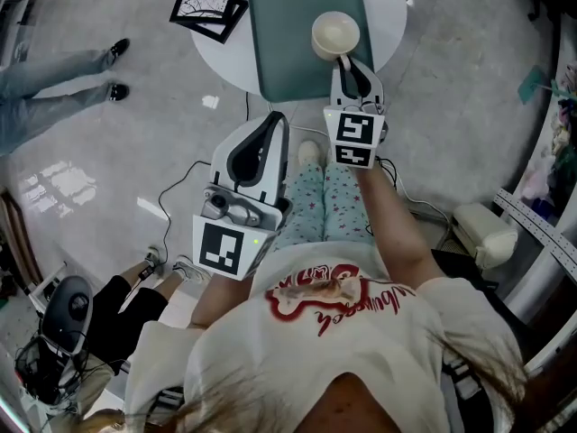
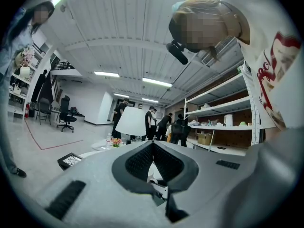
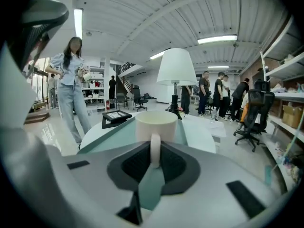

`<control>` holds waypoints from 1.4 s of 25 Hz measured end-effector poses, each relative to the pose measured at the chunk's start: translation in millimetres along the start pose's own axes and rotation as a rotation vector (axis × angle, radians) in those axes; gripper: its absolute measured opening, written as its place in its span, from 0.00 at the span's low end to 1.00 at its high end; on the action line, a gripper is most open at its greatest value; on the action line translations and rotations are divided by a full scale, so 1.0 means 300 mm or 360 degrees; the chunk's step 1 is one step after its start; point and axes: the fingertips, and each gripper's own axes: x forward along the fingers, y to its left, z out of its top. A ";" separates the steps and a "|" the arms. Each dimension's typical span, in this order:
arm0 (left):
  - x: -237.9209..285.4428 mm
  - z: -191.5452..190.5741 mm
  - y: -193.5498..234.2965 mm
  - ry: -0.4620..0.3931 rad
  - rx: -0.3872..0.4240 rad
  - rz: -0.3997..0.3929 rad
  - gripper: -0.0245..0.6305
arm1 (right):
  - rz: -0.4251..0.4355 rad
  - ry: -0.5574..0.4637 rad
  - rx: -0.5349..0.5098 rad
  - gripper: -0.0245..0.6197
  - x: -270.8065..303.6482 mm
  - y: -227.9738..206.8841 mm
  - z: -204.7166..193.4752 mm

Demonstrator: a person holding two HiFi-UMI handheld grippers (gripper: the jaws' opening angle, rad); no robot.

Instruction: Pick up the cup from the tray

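Note:
A cream cup (image 1: 335, 36) stands over the near right part of a green tray (image 1: 279, 34) on a round white table (image 1: 388, 7). My right gripper (image 1: 345, 61) reaches in from the near side and is shut on the cup's handle. In the right gripper view the handle (image 3: 155, 151) sits pinched between the dark pads, with the cup (image 3: 156, 124) upright just beyond and the tray (image 3: 111, 133) beneath it. The cup's base is hidden, so I cannot tell whether it touches the tray. My left gripper (image 1: 275, 120) hangs short of the table edge, shut and empty (image 2: 153, 148).
A black picture frame (image 1: 209, 7) lies at the table's left edge. A white lamp (image 3: 176, 68) stands at the table's far side. A person (image 3: 71, 89) stands left of the table; an office chair (image 3: 254, 113) is at right. Cables run over the floor.

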 end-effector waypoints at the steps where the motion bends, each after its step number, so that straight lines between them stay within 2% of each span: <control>1: -0.002 -0.004 0.004 0.0004 -0.0001 0.0001 0.06 | 0.0001 -0.0005 0.0009 0.13 0.001 -0.002 0.000; 9: -0.012 -0.036 0.023 0.0073 0.0020 -0.0011 0.06 | 0.0041 -0.0122 0.0066 0.12 -0.002 0.017 0.066; 12: -0.010 -0.019 0.024 0.0061 0.0006 -0.0007 0.06 | 0.0029 -0.0170 0.0095 0.12 -0.014 0.012 0.099; 18: -0.010 0.033 0.024 0.0016 0.0024 -0.0016 0.06 | 0.0031 -0.0277 0.0144 0.12 -0.099 0.001 0.286; 26: 0.013 0.121 0.072 -0.0033 0.0087 0.0026 0.06 | 0.0057 -0.0458 0.0084 0.12 -0.285 -0.002 0.612; 30: 0.032 0.152 0.075 -0.0055 0.0121 0.0023 0.06 | 0.0092 -0.0506 0.0074 0.12 -0.352 0.011 0.679; 35: 0.048 0.185 0.051 -0.0077 0.0145 0.0023 0.06 | 0.0143 -0.0520 0.0073 0.12 -0.398 0.020 0.701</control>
